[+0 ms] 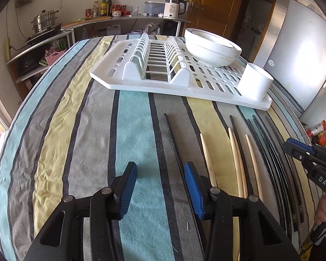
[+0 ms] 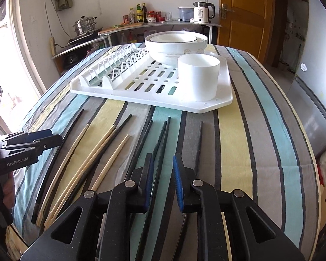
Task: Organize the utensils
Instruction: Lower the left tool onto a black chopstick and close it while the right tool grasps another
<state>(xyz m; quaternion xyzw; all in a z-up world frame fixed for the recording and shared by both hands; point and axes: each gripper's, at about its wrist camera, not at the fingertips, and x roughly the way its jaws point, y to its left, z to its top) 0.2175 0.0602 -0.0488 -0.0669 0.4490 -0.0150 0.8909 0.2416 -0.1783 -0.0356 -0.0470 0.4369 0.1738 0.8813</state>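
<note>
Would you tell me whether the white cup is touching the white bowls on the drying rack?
Apart. The left wrist view shows bare slotted drying rack between the white cup and the stacked white bowls.

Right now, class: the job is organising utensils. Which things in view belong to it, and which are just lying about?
Part of the job:
black chopsticks
wooden chopsticks
white cup on the drying rack
left gripper
right gripper

Lying about:
stacked bowls
kettle
steamer pot
bottles

Black chopsticks point(image 2: 163, 134) and wooden chopsticks point(image 2: 110, 152) lying loose on cloth, white holder cup point(image 2: 197, 76) upright
</note>
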